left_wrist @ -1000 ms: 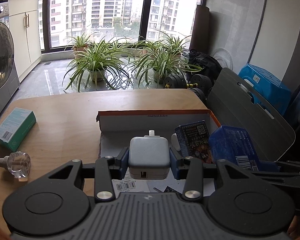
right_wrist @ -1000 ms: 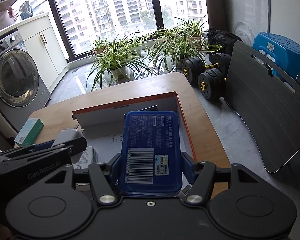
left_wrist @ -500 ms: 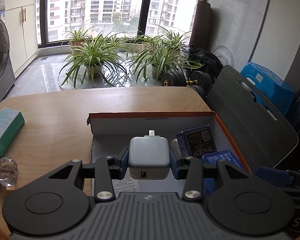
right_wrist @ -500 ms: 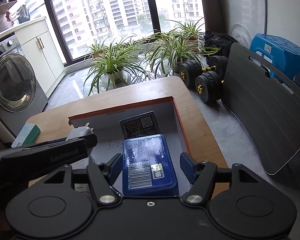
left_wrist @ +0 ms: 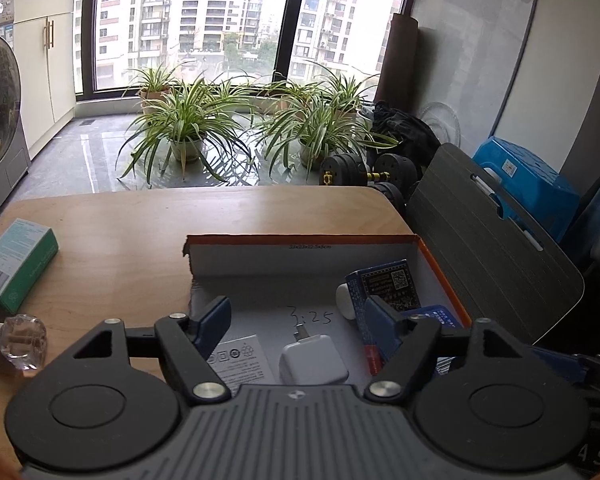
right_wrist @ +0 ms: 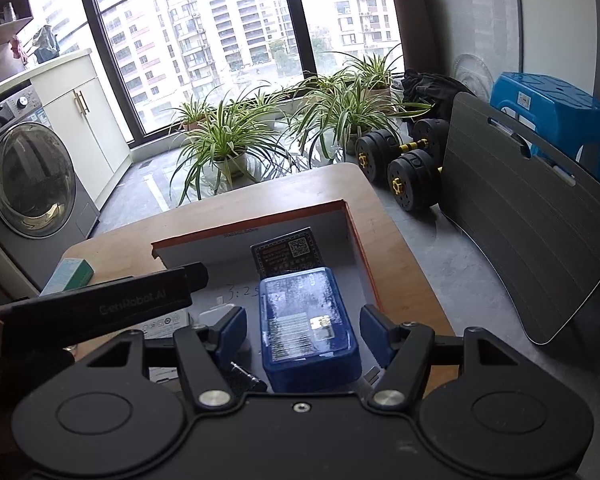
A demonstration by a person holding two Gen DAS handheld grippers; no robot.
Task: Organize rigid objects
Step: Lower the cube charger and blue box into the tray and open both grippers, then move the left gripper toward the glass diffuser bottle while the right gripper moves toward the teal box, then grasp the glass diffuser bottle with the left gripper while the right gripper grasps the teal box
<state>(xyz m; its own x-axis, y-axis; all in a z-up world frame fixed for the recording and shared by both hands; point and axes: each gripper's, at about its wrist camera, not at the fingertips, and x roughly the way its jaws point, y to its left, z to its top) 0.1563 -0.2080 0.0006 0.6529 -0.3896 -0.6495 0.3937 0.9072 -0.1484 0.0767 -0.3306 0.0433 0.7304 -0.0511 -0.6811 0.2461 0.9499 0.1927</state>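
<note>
The left gripper (left_wrist: 298, 316) is wide open and holds nothing. Under it, a small white square charger plug (left_wrist: 313, 363) lies on the floor of the shallow cardboard box with orange edges (left_wrist: 300, 237). The box sits on the round-cornered wooden table (left_wrist: 120, 232), near the table's right edge.

The right gripper (right_wrist: 303, 330) is wide open too. A blue plastic case with a white label (right_wrist: 308, 322) lies flat between its fingers, close to the box's right wall. The fingers do not touch it. Just behind the case, a dark printed card box (right_wrist: 288, 251) leans near the box's far right corner.

A flat white paper label (left_wrist: 240, 362) lies on the box floor left of the plug.

Near the table's left edge are a teal and white carton (left_wrist: 16, 264) and a little clear glass bottle (left_wrist: 20, 342), lying on its side.
</note>
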